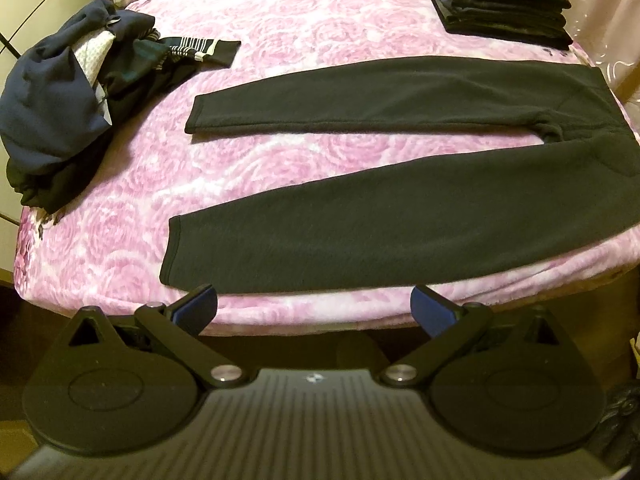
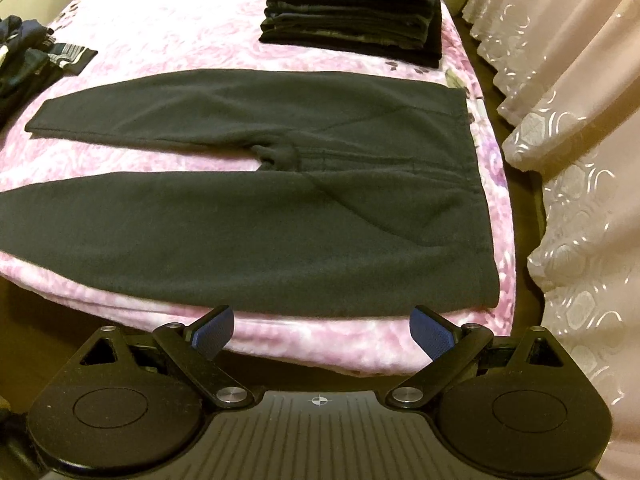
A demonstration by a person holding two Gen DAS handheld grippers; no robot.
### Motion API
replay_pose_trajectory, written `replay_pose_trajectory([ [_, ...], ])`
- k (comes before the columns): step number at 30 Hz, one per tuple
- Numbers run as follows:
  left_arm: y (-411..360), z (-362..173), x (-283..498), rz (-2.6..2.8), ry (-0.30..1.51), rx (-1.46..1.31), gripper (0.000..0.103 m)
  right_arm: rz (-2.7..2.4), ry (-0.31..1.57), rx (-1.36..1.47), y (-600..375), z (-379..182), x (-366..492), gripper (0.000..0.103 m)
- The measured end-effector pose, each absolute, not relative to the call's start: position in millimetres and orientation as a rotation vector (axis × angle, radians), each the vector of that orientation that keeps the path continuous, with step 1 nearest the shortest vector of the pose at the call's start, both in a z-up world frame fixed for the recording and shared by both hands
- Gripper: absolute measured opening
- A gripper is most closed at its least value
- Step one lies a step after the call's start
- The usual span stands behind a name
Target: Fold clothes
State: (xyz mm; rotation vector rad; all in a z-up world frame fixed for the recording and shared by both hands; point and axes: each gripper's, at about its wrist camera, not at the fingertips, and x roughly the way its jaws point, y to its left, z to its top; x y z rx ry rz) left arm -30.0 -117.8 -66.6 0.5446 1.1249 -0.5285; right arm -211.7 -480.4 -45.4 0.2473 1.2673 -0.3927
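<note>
Black fleece trousers (image 1: 400, 216) lie flat on the bed, legs spread in a narrow V, cuffs toward my left, waistband (image 2: 468, 184) toward my right. The fabric is matte, napped and thick; the hems are stitched, and there is a small bunching at the crotch (image 2: 276, 156). The near leg runs along the bed's front edge, just beyond my fingertips.

My left gripper (image 1: 314, 308) is spread wide and holds nothing. It hovers off the bed edge, near the near leg's cuff (image 1: 170, 252). The blue finger pads (image 1: 196, 308) are textured rubber on black linkage arms.

My right gripper (image 2: 322, 330) is also spread wide and empty. It sits just short of the near leg's edge toward the waistband end. Neither gripper touches cloth.

The bedspread (image 1: 280, 24) is plush pink-and-white with a raised rose pattern.

At the far right corner is a folded stack of black garments (image 2: 352, 12), squared, with several layers; how many I cannot tell. One layer edge looks slightly shiny.

At the far left is an unfolded heap (image 1: 60, 112) of navy fleece, a pale dotted lining and a striped cuff (image 1: 200, 48). The items are tangled, so I cannot separate them. In the right wrist view the heap is cut off at the frame edge.

A cream patterned curtain (image 2: 568, 152) hangs just beside the bed's right side. Below the bed edge it is dark and indistinct.
</note>
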Motion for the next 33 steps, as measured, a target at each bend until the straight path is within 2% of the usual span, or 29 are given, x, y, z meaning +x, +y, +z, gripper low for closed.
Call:
replay_pose_trajectory([
  [8,-118,-62,-30,-0.533,1.099,0.555,0.101,-0.347,1.212,0.194,-491,-40,-215,0.097],
  [14,-123,-53,1,-0.592,1.014,0.623,0.096,-0.286,1.134,0.063,-517,-28,-191,0.097],
  [18,-137,-51,46,-0.641,0.965,0.681,0.095,-0.283,1.131,-0.017,-535,-31,-155,0.097],
  [22,-165,-73,106,-0.731,0.928,0.764,0.094,-0.278,1.139,-0.054,-555,-44,-114,0.097],
  [25,-188,-106,157,-0.818,0.923,0.827,0.082,-0.273,1.156,-0.063,-574,-62,-81,0.096],
  [26,-196,-118,174,-0.847,0.921,0.848,0.075,-0.272,1.162,-0.066,-580,-68,-70,0.090],
  [27,-204,-129,191,-0.875,0.919,0.868,0.073,-0.270,1.168,-0.069,-586,-73,-60,0.071],
  [28,-212,-140,208,-0.904,0.917,0.889,0.072,-0.269,1.173,-0.072,-592,-79,-49,0.062],
  [33,-246,-198,283,-1.057,0.901,1.008,0.063,-0.252,1.209,-0.085,-618,-110,-1,0.062],
])
